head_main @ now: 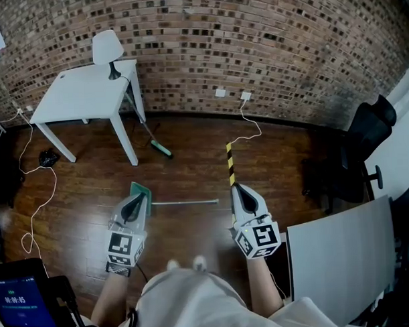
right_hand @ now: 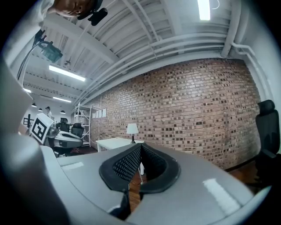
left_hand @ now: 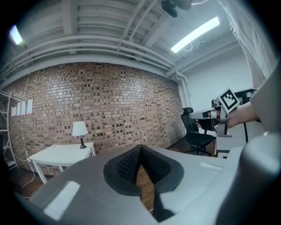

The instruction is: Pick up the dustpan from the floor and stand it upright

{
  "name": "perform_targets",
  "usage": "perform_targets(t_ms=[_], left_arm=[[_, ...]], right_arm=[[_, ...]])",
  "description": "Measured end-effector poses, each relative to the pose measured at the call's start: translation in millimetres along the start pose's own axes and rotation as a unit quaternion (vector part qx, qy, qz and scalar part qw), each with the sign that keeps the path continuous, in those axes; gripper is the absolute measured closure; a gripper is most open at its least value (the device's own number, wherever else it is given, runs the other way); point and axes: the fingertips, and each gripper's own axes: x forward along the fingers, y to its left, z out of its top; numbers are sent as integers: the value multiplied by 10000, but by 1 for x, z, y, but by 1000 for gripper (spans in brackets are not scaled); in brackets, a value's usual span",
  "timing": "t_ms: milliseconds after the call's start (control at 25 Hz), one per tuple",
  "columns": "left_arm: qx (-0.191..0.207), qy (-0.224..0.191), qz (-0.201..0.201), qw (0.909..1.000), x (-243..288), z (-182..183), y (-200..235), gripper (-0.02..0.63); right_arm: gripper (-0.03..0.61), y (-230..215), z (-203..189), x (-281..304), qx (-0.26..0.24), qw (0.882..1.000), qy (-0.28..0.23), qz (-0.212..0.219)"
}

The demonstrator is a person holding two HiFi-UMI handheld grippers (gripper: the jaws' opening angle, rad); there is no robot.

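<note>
The dustpan lies flat on the wood floor in the head view: a teal pan with a long thin metal handle running to the right. My left gripper is shut and holds nothing. It is held level in the air, and its tips overlap the pan's near edge in this view. My right gripper is shut and empty too, just right of the handle's end. The left gripper view shows its pads meeting, with the brick wall ahead. The right gripper view shows closed pads as well.
A white table with a lamp stands at the back left, and a broom with a teal head leans by its leg. A yellow-black strip, a black office chair, a pale board and floor cables surround me.
</note>
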Motion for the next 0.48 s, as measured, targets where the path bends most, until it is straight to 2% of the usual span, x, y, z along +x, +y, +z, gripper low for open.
perform_targets(t_ms=[240,360,480], left_arm=[[63,38,-175,9998,14,-11,10,612],[94,35,-284,9995,31,-15,19,612],[124,90,-438,9989,54,-24,19,612]], right_arm=[[565,-13,-14,0,-314,9990,141,-275],[523,-27,-23,5,-550,9971,275,-453],[499,-48,-43,6,-539,9956,400,-655]])
